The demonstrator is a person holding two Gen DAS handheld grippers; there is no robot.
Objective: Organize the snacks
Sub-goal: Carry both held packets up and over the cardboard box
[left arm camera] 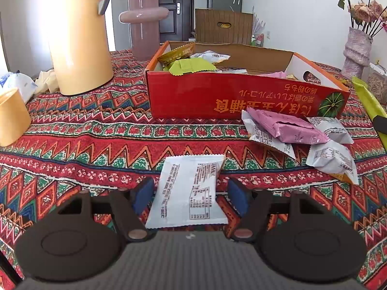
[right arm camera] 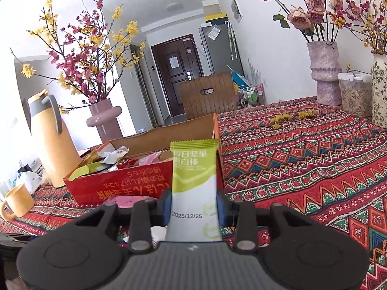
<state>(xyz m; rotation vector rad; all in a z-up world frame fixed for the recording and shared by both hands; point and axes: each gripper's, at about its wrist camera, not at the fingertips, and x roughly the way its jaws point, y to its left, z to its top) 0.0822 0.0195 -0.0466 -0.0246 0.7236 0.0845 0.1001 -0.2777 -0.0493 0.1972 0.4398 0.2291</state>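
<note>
**Inspector A:** Left wrist view. The left gripper (left arm camera: pixel 191 194) stands wide open, holding nothing. A white snack packet (left arm camera: pixel 189 191) lies flat on the tablecloth (left arm camera: pixel 96 140) between the blue pads (left arm camera: pixel 238 198), its long axis running straight ahead along the fingers; neither pad appears to touch it. The red snack box (left arm camera: pixel 241 94) sits beyond, well apart, with a loose pile of packets (left arm camera: pixel 302 135) ahead to the right.

**Inspector B:** Right wrist view?

**Inspector A:** The right gripper (right arm camera: pixel 193 205) is closed on a green-and-white bar (right arm camera: pixel 193 186), held upright, long axis pointing forward. The box (right arm camera: pixel 125 183) lies ahead and left, near.

**Inspector B:** Anything obscured?

**Inspector A:** The bar hides the box's near right corner. The box floor is unseen from both views. In my judgement the right gripper is nearer the box.
</note>
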